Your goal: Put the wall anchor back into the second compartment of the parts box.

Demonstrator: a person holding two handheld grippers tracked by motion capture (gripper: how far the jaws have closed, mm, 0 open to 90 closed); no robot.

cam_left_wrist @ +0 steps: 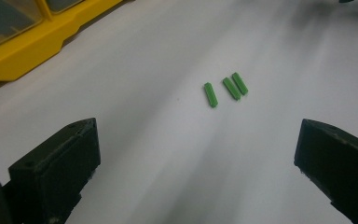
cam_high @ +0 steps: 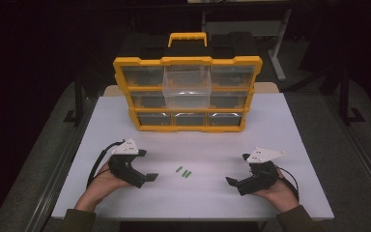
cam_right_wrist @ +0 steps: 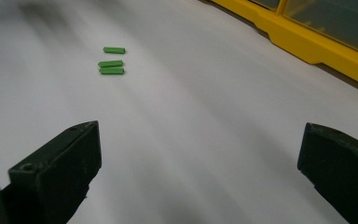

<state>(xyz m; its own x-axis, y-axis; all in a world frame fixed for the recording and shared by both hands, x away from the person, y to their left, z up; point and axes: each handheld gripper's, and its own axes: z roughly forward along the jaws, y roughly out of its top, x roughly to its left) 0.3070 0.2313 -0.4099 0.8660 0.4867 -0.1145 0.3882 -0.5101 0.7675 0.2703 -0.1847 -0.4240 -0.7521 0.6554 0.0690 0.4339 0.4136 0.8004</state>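
While both grippers were rested low on the white table (cam_high: pixel 280 125), 3 small green sticks (cam_high: pixel 183 172) were seen lying on the bare surface between them, near the front half of the table. 2 of the sticks lay just beside each other and the 3rd a little apart, as the left gripper view showed (cam_left_wrist: pixel 224 88). The left gripper (cam_high: pixel 147 178) was held at the left with its jaws spread wide and nothing between them. The right gripper (cam_high: pixel 234 182) was held at the right, likewise spread wide and empty, and both were pointed inward toward the sticks. A yellow-framed organizer case (cam_high: pixel 188 92) with clear drawers in 3 rows of 3 stood upright at the back of the table, well apart from the sticks. A yellow carry handle (cam_high: pixel 187 37) was seen on its top. Whether the drawers held anything could not be told.
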